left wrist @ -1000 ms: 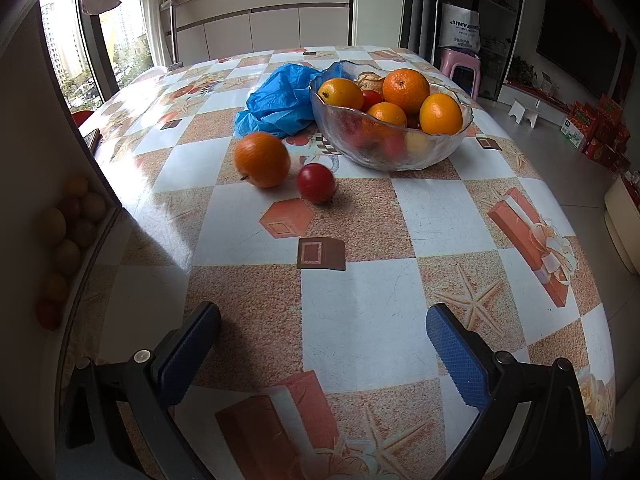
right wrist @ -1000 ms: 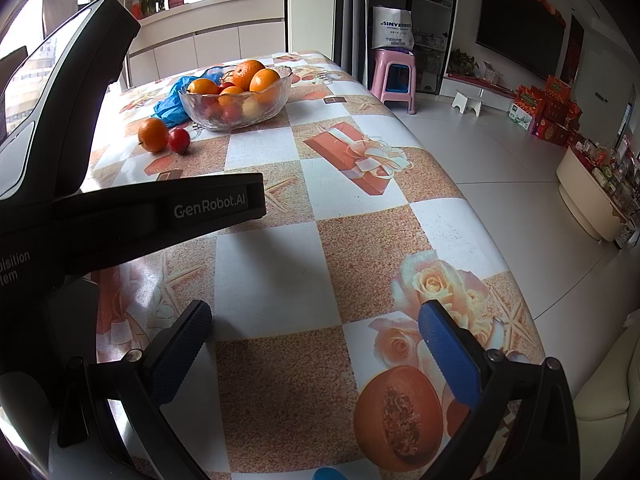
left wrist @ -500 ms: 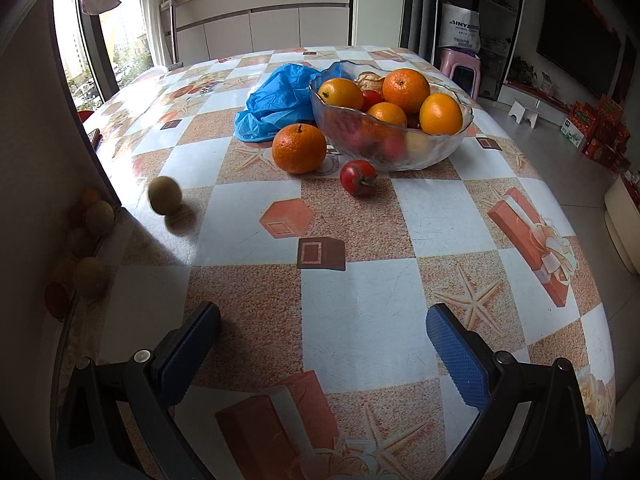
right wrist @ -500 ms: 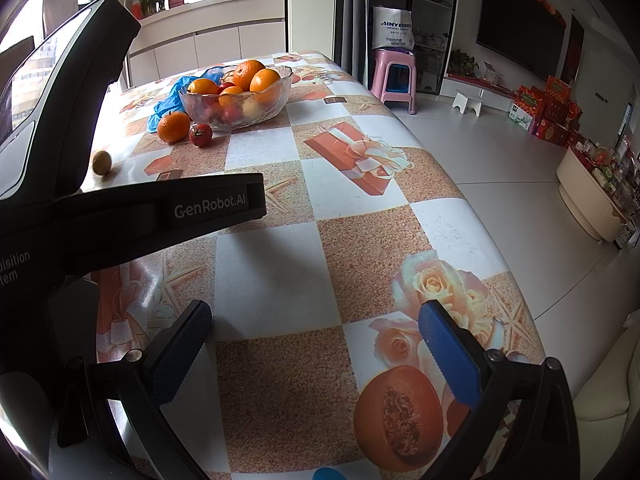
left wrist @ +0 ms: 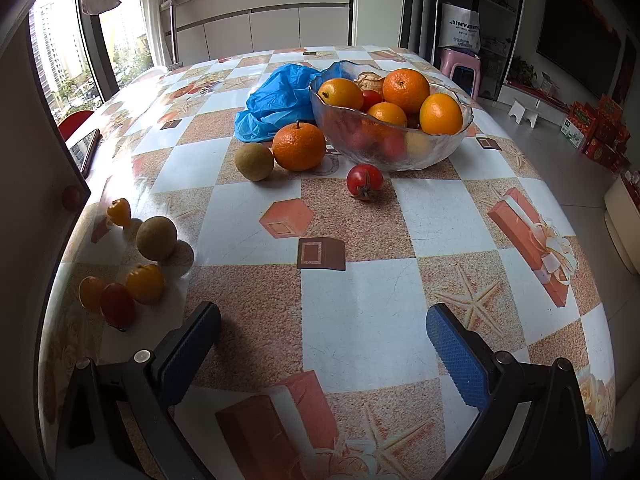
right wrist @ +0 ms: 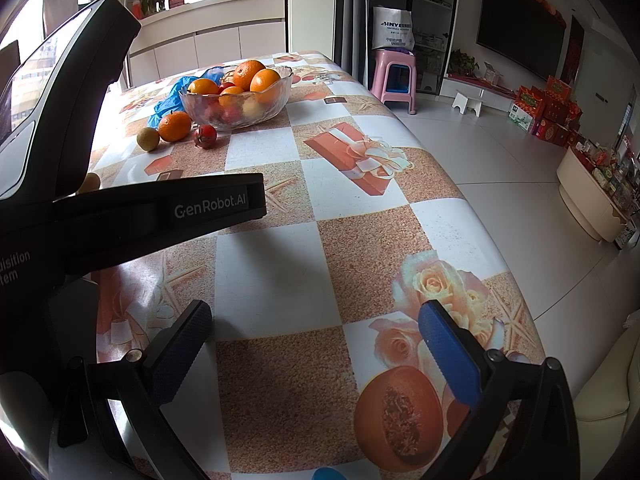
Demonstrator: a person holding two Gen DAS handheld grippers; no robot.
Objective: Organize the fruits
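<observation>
Left wrist view: your left gripper (left wrist: 322, 336) hovers low over the table (left wrist: 360, 312) with its fingers spread wide and nothing between them. Ahead, the glass bowl (left wrist: 436, 152) sits heaped with oranges. Touching its near wall is a loose mandarin (left wrist: 299, 146), a brown round fruit (left wrist: 254, 161) just beside that, and a cherry tomato (left wrist: 364, 181) out front. By the left edge lie a second brown fruit (left wrist: 156, 238) and small orange and red tomatoes (left wrist: 145, 283). They look light, smooth and ready to roll; the tomatoes will bruise, so straddle each across its widest part and close gently.

Right wrist view: your right gripper (right wrist: 314, 340) is also parted and empty, well short of the bowl (right wrist: 256, 114), with the other gripper's black body across the left.
</observation>
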